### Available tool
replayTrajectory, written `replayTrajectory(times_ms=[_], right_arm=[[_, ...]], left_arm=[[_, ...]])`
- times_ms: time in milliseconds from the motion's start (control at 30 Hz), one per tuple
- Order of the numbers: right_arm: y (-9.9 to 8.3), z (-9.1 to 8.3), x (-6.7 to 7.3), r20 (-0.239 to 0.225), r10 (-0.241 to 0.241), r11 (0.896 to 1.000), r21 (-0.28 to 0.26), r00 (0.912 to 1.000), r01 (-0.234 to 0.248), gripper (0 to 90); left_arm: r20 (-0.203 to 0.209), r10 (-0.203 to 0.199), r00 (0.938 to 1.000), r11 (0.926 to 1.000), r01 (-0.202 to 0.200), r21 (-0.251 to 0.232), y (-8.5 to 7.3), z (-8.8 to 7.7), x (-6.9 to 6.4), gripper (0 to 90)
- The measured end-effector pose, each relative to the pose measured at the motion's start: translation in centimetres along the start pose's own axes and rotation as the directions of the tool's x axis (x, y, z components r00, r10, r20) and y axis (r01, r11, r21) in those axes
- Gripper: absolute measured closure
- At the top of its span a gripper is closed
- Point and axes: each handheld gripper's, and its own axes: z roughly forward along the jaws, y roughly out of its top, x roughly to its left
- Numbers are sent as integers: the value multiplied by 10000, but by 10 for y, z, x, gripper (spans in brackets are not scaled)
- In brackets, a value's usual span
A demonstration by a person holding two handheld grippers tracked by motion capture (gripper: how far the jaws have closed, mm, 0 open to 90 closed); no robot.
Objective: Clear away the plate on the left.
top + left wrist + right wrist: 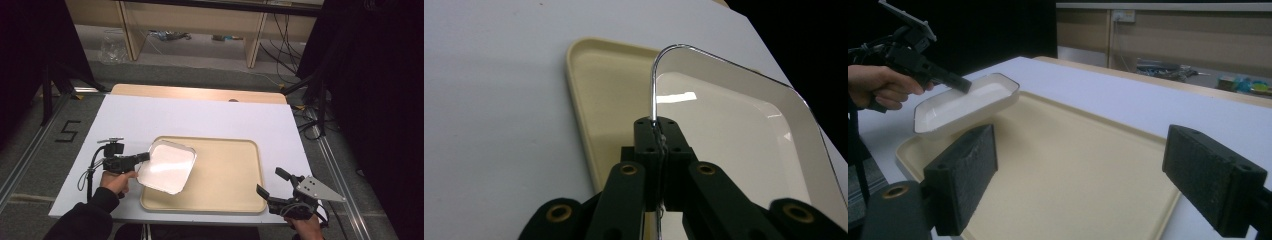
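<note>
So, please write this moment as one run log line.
left tongs: shut on white dish rim | dish: over beige tray | right tongs: open

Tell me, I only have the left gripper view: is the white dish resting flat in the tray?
Observer: No. The white dish is held tilted above the beige tray, shown from the right gripper view.
Operator: Who holds it?
Observer: The left gripper, shut on its left rim.
Operator: And the other gripper?
Observer: The right gripper is open, holding nothing, off the tray's near right corner.
</note>
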Motion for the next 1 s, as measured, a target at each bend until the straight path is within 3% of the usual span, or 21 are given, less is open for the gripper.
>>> replayTrajectory(times_ms=[33,333,633,667,1000], right_arm=[[1,-2,0,115,-113,9996,241,9999,110,152],[1,-3,1,57,167,9992,351,9998,-169,152],[1,-2,0,65,105,9994,326,9999,-107,152],[0,-1,1,22,242,9997,91,9997,-242,152],[0,-2,1,112,157,9997,159,9998,-158,152]], left_arm=[[-2,-48,10000,10000,48,-13,0,3,-2,884],[32,131,9999,9993,-132,350,-3,21,-12,885],[63,434,9990,9957,-437,815,-9,47,-30,885],[151,465,9988,9949,-476,887,-9,49,-32,885],[34,730,9973,9897,-729,1232,-17,71,-46,885]])
